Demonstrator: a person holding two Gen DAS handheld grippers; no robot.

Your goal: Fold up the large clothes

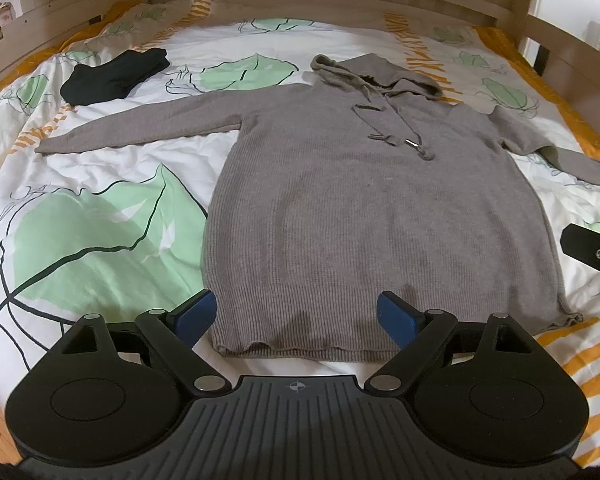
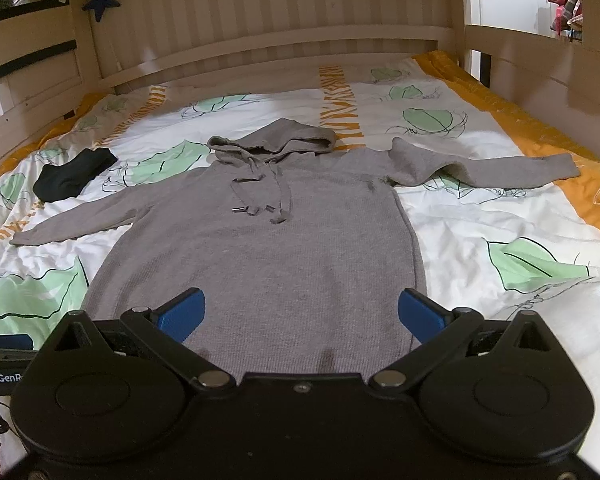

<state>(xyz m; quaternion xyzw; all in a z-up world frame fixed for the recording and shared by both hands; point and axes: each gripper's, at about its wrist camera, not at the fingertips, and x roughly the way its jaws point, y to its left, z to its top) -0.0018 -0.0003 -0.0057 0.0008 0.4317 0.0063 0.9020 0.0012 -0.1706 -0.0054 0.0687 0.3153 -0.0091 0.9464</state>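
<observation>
Both blue-padded grippers, left and right, hover spread wide and empty over the hem of the grey knitted hooded sweater, flat on the leaf-print duvet.
Best start: pinch a sleeve, fold inward. Only the right view shows the far sleeve cuff.

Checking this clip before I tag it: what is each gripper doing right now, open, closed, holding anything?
Left gripper: open, empty, above the hem of the grey hoodie.
Right gripper: open, empty, over the hoodie's lower part.
</observation>
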